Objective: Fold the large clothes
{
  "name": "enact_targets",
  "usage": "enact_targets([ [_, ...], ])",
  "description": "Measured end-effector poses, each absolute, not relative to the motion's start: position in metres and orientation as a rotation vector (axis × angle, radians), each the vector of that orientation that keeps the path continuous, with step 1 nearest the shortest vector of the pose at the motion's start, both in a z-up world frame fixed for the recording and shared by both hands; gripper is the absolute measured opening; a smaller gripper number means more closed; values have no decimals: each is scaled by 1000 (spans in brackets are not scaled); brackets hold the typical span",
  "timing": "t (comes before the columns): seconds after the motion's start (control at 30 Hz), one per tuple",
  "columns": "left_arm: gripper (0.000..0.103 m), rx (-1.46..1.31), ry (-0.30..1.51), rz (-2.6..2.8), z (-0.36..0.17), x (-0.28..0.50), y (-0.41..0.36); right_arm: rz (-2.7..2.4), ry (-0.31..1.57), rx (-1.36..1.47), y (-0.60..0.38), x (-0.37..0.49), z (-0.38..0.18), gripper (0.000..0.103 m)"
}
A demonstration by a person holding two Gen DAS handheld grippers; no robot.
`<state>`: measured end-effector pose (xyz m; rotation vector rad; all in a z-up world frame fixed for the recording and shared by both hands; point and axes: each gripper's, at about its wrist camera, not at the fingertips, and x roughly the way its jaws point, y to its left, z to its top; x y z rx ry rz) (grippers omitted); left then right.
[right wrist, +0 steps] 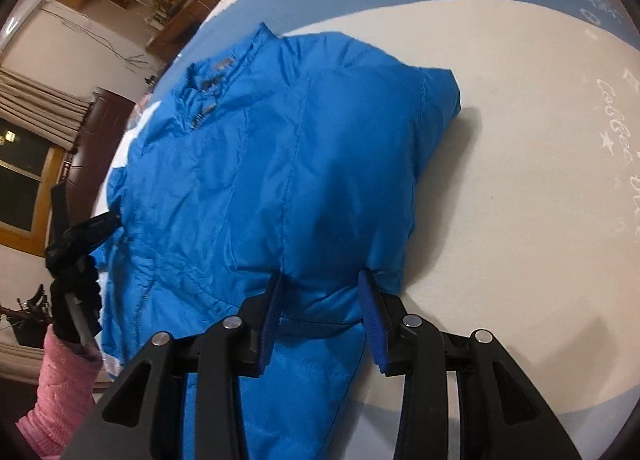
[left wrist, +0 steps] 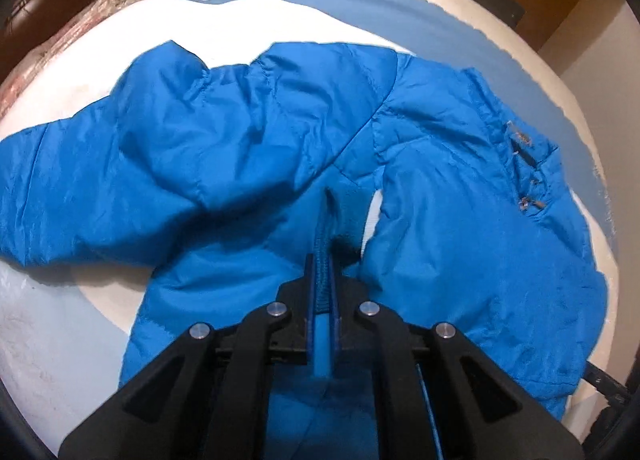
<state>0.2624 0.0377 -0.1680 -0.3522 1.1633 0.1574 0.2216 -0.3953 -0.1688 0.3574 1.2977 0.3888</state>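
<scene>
- While I hold a hand-held gripper in each hand, a blue puffy jacket [left wrist: 280,132] lies spread on a white and blue bed [left wrist: 72,340] just ahead of both.
- My left hand-held gripper [left wrist: 322,260] is pressed together, pinching a thin blue edge of the jacket.
- My right hand-held gripper [right wrist: 320,296] is partly spread, its pads clamping a thick fold of the jacket's edge.
- In the left view the jacket stretches side to side, one sleeve [left wrist: 80,188] reaching left.
- The zipper pulls [right wrist: 204,100] lie at the far end.
- Only the right view shows my pink sleeve [right wrist: 60,388], at the jacket's left.
</scene>
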Motion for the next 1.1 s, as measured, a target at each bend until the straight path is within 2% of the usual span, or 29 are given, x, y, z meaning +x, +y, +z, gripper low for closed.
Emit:
enact_targets([
  [0.07,7,-377,1136,164,-152,257,43,371,1284,331,-396,216,-156,39],
  [0.1,12,-378,1092,161,-136,252,44,372,1267,320,-395,215,-148,39],
  [0.2,37,-338,1014,119,-107,246,30,425,1201,330,-385,210,-119,39],
  [0.33,38,-276,1048,13,-111,255,-4,419,1210,263,-353,218,-117,39],
  [0.53,37,-190,1190,17,-165,270,-16,341,1310,258,-331,225,-163,39],
  [0.6,38,-201,1181,-15,-176,270,-9,331,1314,291,-331,226,-177,38],
  [0.73,37,-206,1185,-43,-174,266,-4,308,1305,321,-335,225,-181,38],
  [0.87,36,-272,1133,-63,-142,248,21,294,1276,308,-329,214,-152,40],
  [1.0,47,-287,1064,-16,-107,219,72,330,1207,298,-314,197,-115,41],
  [1.1,60,-275,1051,134,-95,185,145,331,1183,276,-300,189,-103,44],
])
